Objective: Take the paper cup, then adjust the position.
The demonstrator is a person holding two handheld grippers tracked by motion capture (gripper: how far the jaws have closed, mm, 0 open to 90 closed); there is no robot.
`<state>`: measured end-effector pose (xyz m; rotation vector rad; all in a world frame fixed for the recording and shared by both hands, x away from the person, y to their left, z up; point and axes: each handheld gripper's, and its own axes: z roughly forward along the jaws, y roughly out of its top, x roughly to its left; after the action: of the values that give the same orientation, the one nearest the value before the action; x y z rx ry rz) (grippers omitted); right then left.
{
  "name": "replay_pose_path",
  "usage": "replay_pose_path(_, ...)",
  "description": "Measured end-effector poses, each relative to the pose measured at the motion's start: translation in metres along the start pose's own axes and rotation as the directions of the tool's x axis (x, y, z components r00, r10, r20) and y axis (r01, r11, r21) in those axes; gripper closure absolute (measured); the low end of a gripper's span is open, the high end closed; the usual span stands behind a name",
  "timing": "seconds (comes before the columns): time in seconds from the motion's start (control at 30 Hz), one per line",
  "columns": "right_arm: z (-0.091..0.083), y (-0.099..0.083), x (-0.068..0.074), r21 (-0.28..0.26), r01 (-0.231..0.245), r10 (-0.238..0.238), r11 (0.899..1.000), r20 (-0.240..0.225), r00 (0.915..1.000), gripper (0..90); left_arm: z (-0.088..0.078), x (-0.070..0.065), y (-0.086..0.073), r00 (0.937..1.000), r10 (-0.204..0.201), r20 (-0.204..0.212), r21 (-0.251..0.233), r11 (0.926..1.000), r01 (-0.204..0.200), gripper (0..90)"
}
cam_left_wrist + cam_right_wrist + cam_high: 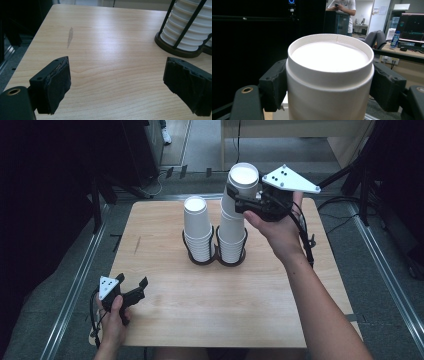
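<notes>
Two stacks of upside-down white paper cups stand in a dark wire holder [218,262] mid-table. The left stack [196,227] is shorter than the right stack [231,242]. At the top of the right stack, a white cup [243,176] leans slightly right, and my right gripper [239,200] is shut on its wall. In the right gripper view that cup [329,75] sits base-up between the two jaws of my right gripper [329,83]. My left gripper [134,289] hovers open and holding nothing near the table's front left corner. The left gripper [118,72] faces the holder's base [175,51] and the left stack [190,27].
The wooden table [210,305] has bare surface in front of and around the holder. A faint grey smear [70,37] marks the wood at the left. Metal floor rails [75,290] run along both sides of the table. A person [342,7] stands far behind, near desks.
</notes>
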<state>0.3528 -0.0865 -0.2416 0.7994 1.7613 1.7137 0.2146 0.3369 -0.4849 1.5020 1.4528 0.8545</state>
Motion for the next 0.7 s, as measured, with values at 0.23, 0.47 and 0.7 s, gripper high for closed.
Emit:
replay_pose_path(0.23,-0.013,-0.009,0.004,0.006,-0.005,0.005,1.0,-0.028,0.9996,23.6,0.0,-0.003,0.0,1.0,0.0,0.006,-0.001,1.0,0.0,7.8)
replay_pose_path(0.47,-0.025,-0.02,0.008,0.013,-0.002,0.003,1.0,-0.059,0.9982,23.6,-0.002,-0.009,0.0,0.9995,0.013,0.03,-0.002,0.9999,-0.013,7.8)
replay_pose_path(0.7,-0.037,-0.034,0.007,0.025,-0.01,0.013,1.0,-0.102,0.9947,23.6,-0.008,-0.017,0.004,0.9951,0.018,0.097,-0.016,0.9997,-0.016,7.8)
